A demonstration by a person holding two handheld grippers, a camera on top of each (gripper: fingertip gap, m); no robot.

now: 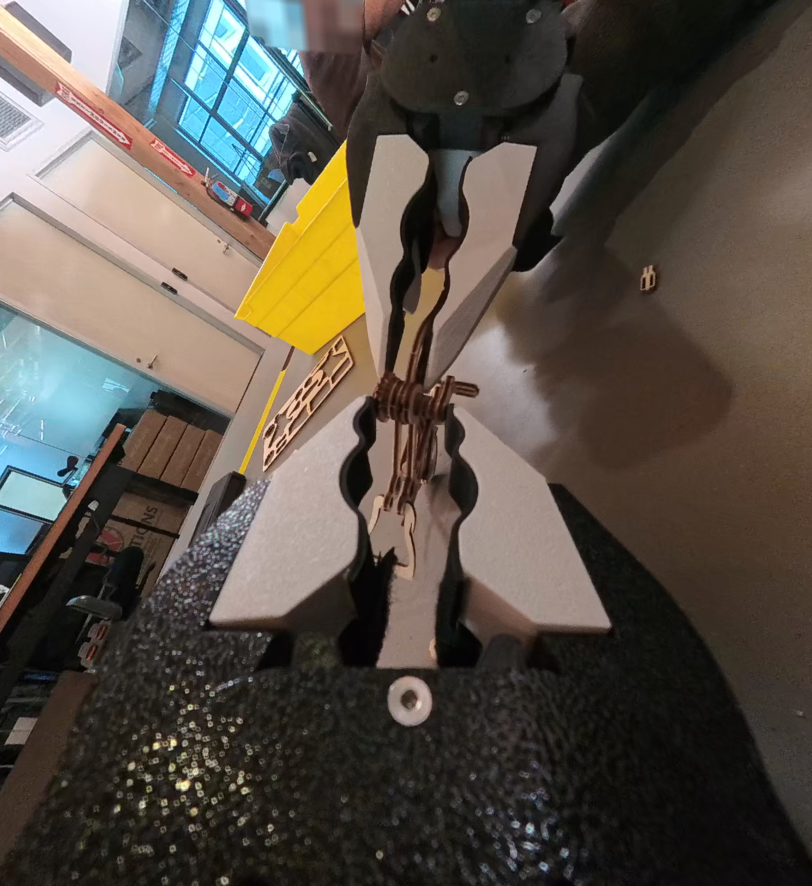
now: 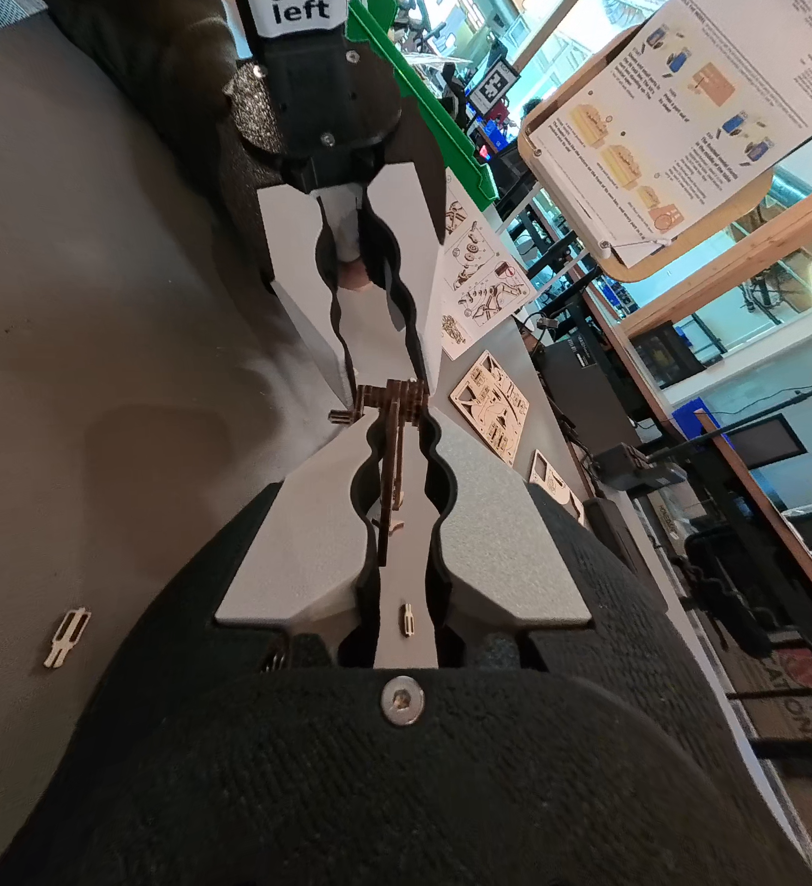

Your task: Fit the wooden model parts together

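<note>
Wooden model (image 1: 413, 407) is sitting right between my two grippers, held up off the grey table (image 1: 682, 431) — both are clamped on it from opposite ends, tip to tip. My left gripper (image 1: 411, 412) has its jaws pinched down on the stacked hub of layered plywood discs, and the right gripper (image 2: 396, 417) is nipping the same cluster from the other side, jaws nearly together on the thin flat plates.

Progress-wise I'd guess we're somewhere in the middle. There's already a proper sub-assembly: several laser-cut slices threaded on a little axle that pokes out one side, with pale arms hanging off it. But loose bits are still lying around — a small forked clip (image 2: 67, 637) on the table, another tiny piece (image 2: 407, 621) below my right gripper, and part sheets (image 2: 490, 412) that still have pieces in them. So plenty left to fit.

Material stuff: thin plywood, pale faces with dark burnt edges, looks brittle if I squeeze crooked. Gripper fingers are matte white with wavy black rubbery pads. A yellow bin (image 1: 308, 268) and a printed instruction sheet (image 2: 480, 268) sit off to the side.
</note>
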